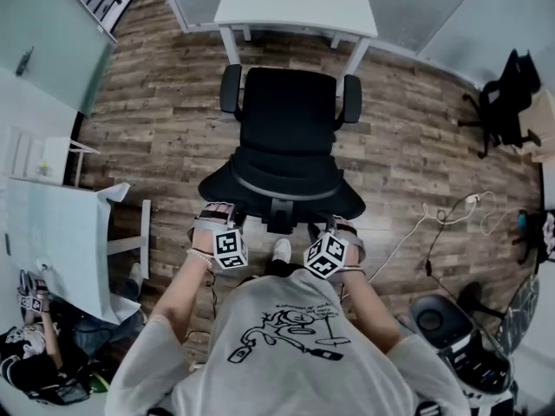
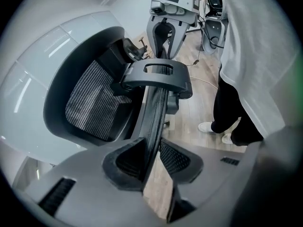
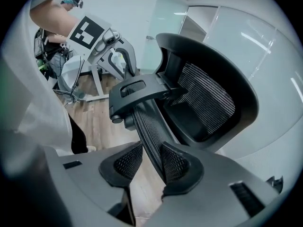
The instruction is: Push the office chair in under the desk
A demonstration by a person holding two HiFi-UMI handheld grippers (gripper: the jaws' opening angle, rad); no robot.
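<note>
Black mesh and black plastic make up the black mesh office chair, which stands on the brown wood-plank floor facing the white desk. The desk sits at the far edge of the floor, against pale wall panels. The chair's seat front is just short of the desk's near edge, so it is not yet under the top, and its two armrests line up near the desk's two front legs.

A person in a grey printed T-shirt stands right behind the backrest, with one white shoe showing between the arms. The left gripper is clamped on the thin top rim of the backrest toward its left end, with the rim running up between the ribbed pads. The right gripper pinches the same rim toward the right end (a sliver of floor shows below the pads there). Both grippers tilt steeply downward, with their marker cubes toward the person.

At the left edge of the floor stands a white side table, and someone sits by it in the near left corner. A second black chair stands at the right edge, and a pale cable trails across the boards nearby.
</note>
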